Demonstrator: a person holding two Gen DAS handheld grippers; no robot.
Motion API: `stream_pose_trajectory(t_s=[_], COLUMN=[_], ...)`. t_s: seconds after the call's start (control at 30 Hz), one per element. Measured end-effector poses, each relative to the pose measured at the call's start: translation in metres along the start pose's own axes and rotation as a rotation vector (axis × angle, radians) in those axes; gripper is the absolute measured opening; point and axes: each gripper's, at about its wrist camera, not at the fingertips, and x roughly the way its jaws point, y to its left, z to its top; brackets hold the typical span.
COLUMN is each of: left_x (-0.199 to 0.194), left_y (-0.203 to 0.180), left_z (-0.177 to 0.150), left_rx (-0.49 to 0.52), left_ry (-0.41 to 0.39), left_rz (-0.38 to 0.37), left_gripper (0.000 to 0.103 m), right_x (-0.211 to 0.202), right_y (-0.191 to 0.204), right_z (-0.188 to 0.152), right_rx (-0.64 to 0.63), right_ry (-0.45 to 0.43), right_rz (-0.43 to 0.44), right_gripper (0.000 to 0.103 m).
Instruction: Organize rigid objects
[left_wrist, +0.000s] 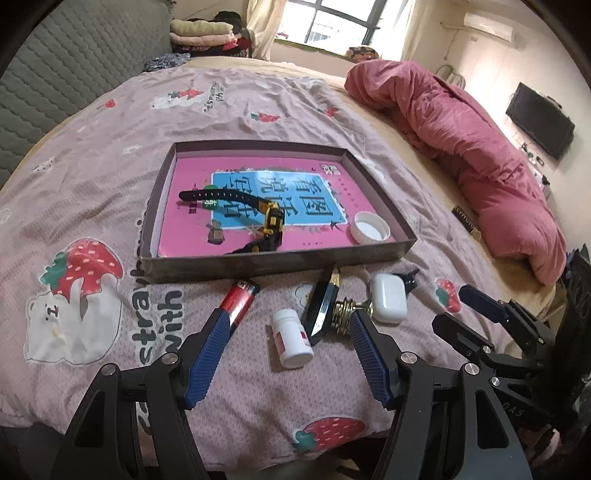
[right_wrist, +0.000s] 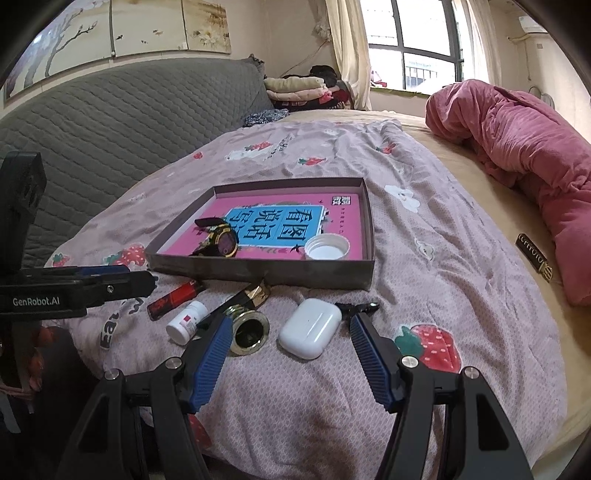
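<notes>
- Left wrist view: left tool (left_wrist: 288, 325) hangs over the near row of items on the bed (left_wrist: 110, 147), jaws apart, nothing between the pads. White pill bottle (left_wrist: 291, 341) lies on the quilt just ahead of it.
- Right tool (right_wrist: 290, 330) likewise spread wide and empty; white earbud case (right_wrist: 310, 328) sits on the quilt between its two fingers, not pinched.
- Done so far, judging by what lies in the shallow box (left_wrist: 258, 264): pink book (left_wrist: 192, 221) flat on the bottom, black-and-yellow watch (left_wrist: 271, 221) on top of it, white cap (left_wrist: 370, 227) in the near-right corner. So approx 3 items in.
- Left outside, all just near of the box wall: red battery (left_wrist: 240, 299) at left, pill bottle, black faceted bottle (left_wrist: 323, 306) w/ gold neck, brass ring piece (right_wrist: 248, 328), earbud case, small black clip (right_wrist: 356, 308) at right.
- Black bar w/ gold end (right_wrist: 533, 256) lies well apart on the tan sheet at far right, next to the pink duvet (right_wrist: 517, 147). Can't tell if it belongs to the task.
- My guess: under half done; approx 6 pieces to go.
- Writing: "GenRobot.AI" on the left tool's body in the right wrist view. Quilt print reads "with" plus part of "straw...". Book cover has big Chinese characters, upside down from here; not sure of them. Pill bottle label is too small to read.
</notes>
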Motion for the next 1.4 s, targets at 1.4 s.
stream_pose_trajectory(t_s=[1.4], left_x=[0.034], left_y=[-0.011], left_z=[-0.026], left_rx=[0.025], left_ry=[0.154], left_rz=[0.005], left_gripper=[0.069], right_x=[0.023], right_y=[0.006], right_z=[-0.014], right_rx=[-0.018], right_ry=[0.123], right_rz=[0.001], right_gripper=[0.066])
